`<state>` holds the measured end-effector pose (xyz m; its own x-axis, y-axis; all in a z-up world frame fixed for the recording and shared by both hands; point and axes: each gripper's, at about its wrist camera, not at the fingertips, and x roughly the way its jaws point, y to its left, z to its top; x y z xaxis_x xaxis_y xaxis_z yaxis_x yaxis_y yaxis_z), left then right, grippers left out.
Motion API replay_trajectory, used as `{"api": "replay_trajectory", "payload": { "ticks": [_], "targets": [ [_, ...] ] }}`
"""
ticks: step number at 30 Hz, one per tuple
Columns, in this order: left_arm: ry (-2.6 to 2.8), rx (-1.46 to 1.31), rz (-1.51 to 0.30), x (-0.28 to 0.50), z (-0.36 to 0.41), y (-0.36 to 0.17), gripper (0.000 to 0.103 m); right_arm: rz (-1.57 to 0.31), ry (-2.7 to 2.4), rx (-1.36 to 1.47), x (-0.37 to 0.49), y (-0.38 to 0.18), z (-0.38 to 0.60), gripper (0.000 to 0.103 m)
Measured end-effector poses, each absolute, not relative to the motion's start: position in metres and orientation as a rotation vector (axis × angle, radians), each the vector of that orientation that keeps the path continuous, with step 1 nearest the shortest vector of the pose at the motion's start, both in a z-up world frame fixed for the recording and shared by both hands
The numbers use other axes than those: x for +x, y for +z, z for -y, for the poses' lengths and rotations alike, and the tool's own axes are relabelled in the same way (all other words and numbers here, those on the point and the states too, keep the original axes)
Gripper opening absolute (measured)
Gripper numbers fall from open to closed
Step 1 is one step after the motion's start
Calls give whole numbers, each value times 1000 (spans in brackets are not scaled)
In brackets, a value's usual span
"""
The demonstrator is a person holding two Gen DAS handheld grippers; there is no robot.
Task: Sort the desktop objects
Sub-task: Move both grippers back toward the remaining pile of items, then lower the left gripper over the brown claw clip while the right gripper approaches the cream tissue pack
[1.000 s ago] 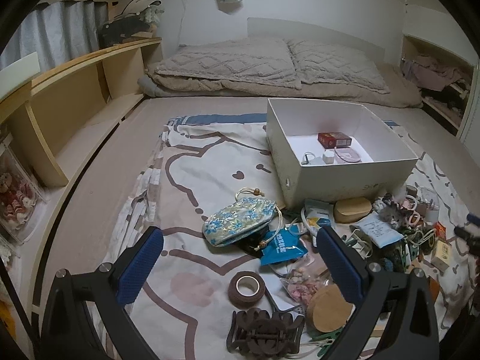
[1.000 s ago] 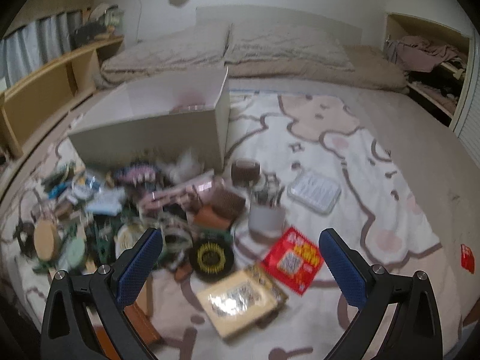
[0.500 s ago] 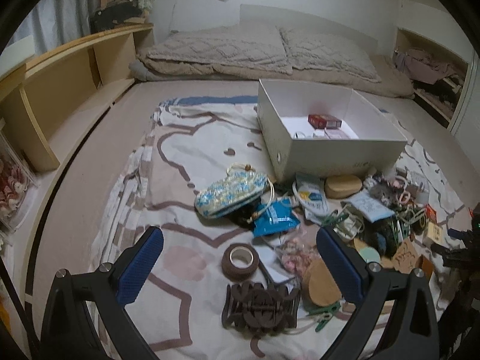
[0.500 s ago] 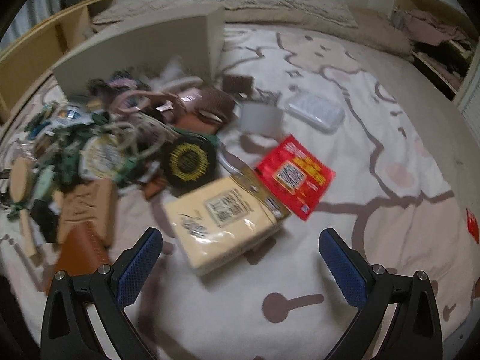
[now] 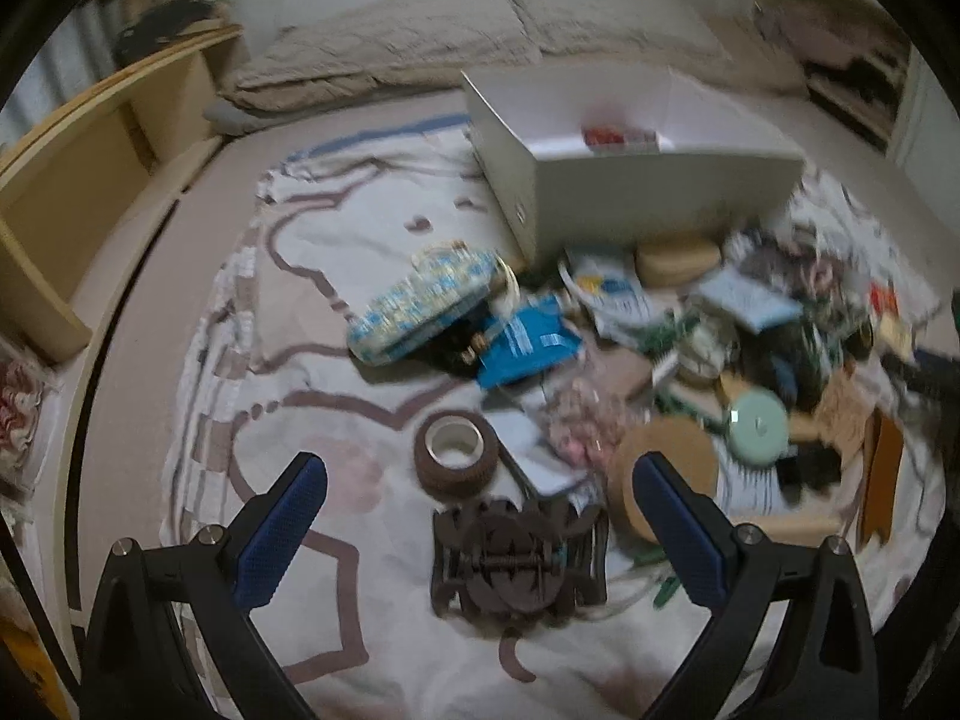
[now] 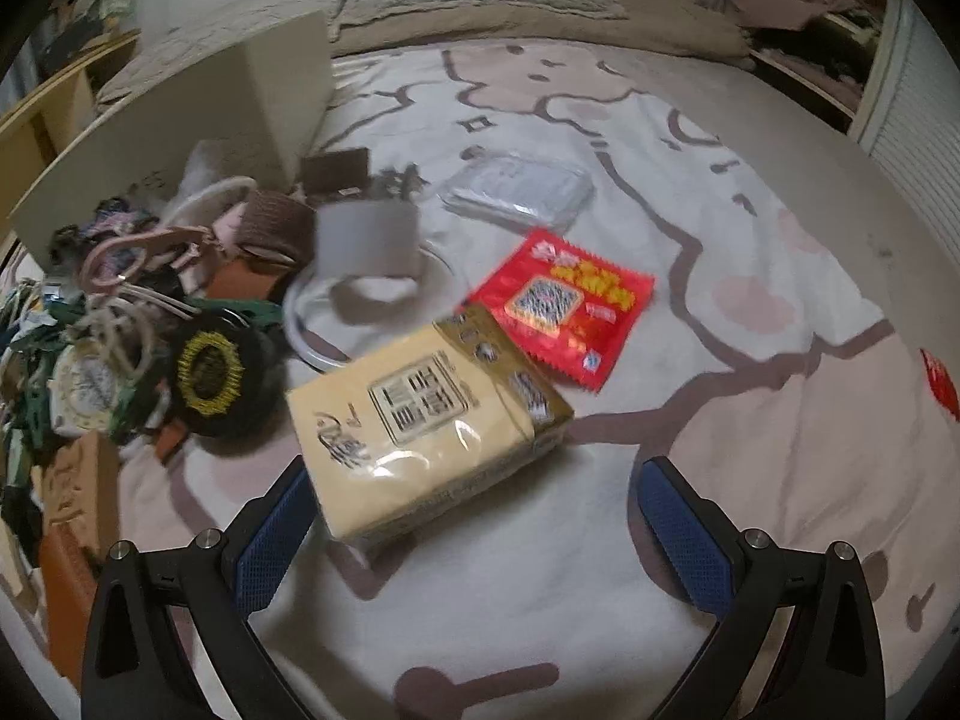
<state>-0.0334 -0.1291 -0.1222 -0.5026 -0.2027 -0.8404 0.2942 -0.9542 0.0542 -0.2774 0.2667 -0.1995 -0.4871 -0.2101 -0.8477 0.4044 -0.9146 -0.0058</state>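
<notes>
The left gripper (image 5: 480,531) hangs over the blanket (image 5: 336,240) with its jaws apart and empty, a dark hair claw (image 5: 516,558) lying between them. Beyond it sits a brown tape roll (image 5: 456,453), then a blue floral pouch (image 5: 426,300) and the white box (image 5: 654,192). The right gripper (image 6: 480,531) also has its jaws apart, a yellow tissue pack (image 6: 426,420) lying just ahead, a red packet (image 6: 564,306) touching its far corner.
</notes>
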Motion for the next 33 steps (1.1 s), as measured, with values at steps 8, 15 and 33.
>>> {"api": "replay_trajectory", "payload": {
  "ticks": [8,15,33],
  "targets": [
    [-2455,1562,-8,-37,115,-145,103,-260,-2429,1307,-277,-205,-270,103],
    [-2348,1713,5,-41,119,-173,103,-248,-2441,1283,-278,-208,-270,103],
    [-2203,1708,-63,-36,157,-190,103,-250,-2453,1262,-276,-209,-268,103]
  ]
}}
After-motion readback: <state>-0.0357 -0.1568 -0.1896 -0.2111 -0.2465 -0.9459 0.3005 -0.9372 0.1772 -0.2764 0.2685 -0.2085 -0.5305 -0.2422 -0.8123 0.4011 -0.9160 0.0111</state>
